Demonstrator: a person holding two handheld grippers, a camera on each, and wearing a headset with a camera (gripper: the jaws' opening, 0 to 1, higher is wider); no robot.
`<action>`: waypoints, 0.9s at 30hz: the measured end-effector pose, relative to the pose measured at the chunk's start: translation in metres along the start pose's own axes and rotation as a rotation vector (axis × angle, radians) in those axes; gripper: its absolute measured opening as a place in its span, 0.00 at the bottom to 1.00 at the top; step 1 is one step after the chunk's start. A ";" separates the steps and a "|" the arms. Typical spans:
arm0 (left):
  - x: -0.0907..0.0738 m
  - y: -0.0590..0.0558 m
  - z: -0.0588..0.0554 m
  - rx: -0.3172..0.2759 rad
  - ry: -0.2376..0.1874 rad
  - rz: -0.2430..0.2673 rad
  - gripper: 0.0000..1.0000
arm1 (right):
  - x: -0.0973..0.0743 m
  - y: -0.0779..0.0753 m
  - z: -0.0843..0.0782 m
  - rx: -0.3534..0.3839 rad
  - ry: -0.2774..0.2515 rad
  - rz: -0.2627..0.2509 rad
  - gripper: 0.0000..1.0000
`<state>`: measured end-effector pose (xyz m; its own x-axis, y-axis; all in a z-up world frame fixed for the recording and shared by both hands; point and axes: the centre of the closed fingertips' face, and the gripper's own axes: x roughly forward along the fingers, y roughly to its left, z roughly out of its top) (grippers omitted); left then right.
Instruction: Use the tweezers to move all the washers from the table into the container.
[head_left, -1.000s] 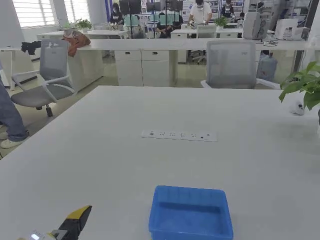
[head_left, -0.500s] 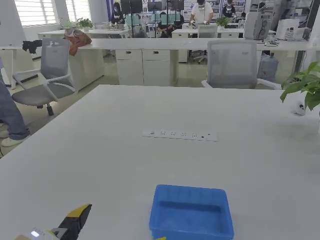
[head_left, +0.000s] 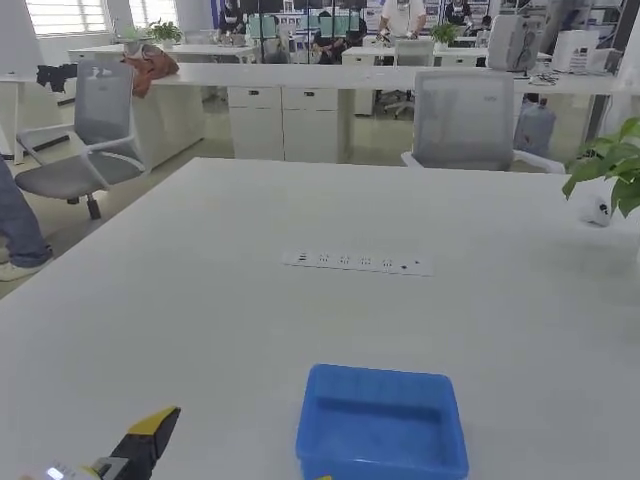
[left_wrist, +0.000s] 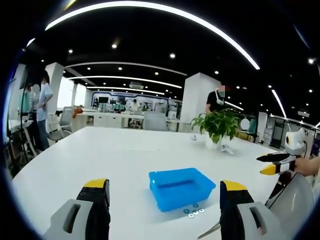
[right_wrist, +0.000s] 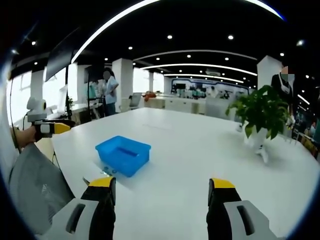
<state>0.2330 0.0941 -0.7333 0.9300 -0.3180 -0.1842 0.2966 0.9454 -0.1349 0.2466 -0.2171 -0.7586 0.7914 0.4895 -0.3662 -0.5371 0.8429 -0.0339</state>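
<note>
- While the left gripper (left_wrist: 164, 185) hangs above the white table (left_wrist: 100, 160), its two yellow-tipped jaws stand wide apart with nothing between them.
- The right gripper (right_wrist: 161, 182) is spread just as wide and is empty too, with its jaws clear of the tabletop.
- In the left gripper view, the right gripper comes in from the right edge, held in a hand (left_wrist: 307, 166), with its jaws parted.
- The tweezers (left_wrist: 209, 231) lie flat on the table close to the left gripper's right jaw, which hides part of them. Neither gripper touches them.
- The washers (left_wrist: 194, 211) sit in a small cluster on the table, just beside the tweezers' tip.
- They are outside the blue container (left_wrist: 182, 197), close against its near wall.
- That container is a shallow rectangular tray, standing upright and open between the two grippers.
- Beyond it, a white power strip (head_left: 357, 262) lies along the middle of the table.
- A potted plant (right_wrist: 262, 112) stands toward the table's right edge, well apart from the container.
- Grey office chairs (head_left: 465, 125) stand past the far edge.
</note>
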 end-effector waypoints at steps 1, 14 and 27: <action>0.000 0.001 0.000 -0.004 -0.001 0.000 0.93 | 0.000 0.000 0.000 0.001 -0.001 0.002 0.74; 0.001 0.001 -0.003 -0.028 0.014 -0.003 0.92 | 0.000 0.001 0.000 0.020 0.003 -0.001 0.74; -0.001 -0.001 -0.010 0.001 0.074 -0.020 0.86 | 0.000 0.003 -0.001 0.032 0.004 0.025 0.73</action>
<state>0.2297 0.0923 -0.7431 0.9055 -0.3408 -0.2529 0.3147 0.9390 -0.1386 0.2443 -0.2150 -0.7599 0.7766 0.5093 -0.3708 -0.5468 0.8373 0.0047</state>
